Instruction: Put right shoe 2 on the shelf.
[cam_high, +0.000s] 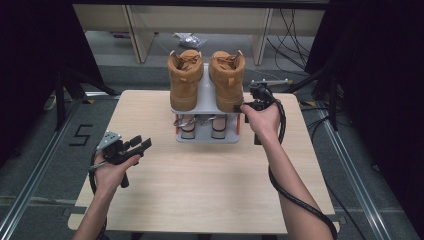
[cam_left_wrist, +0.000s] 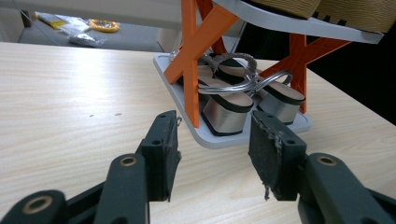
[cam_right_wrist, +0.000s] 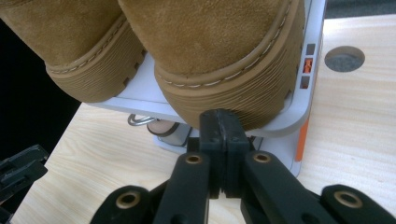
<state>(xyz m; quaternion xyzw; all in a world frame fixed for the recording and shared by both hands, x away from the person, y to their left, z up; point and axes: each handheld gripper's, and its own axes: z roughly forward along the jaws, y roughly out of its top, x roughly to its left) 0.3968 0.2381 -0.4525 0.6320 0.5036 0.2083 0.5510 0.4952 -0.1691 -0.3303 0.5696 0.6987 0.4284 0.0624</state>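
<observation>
Right gripper (cam_right_wrist: 219, 122), jaws pressed together with nothing between them, tips at the toe of the right boot (cam_right_wrist: 224, 56) on the upper shelf (cam_right_wrist: 289, 119) of the shoe rack (cam_high: 206, 95). The left boot (cam_high: 184, 80) stands just beside it on the same shelf. Left gripper (cam_left_wrist: 212, 149), jaws wide apart and holding nothing, rests over the table (cam_high: 200, 175), well apart from the rack. The lower shelf (cam_left_wrist: 219, 139) carries a pair of sandals (cam_left_wrist: 233, 100), behind orange struts (cam_left_wrist: 189, 60).
</observation>
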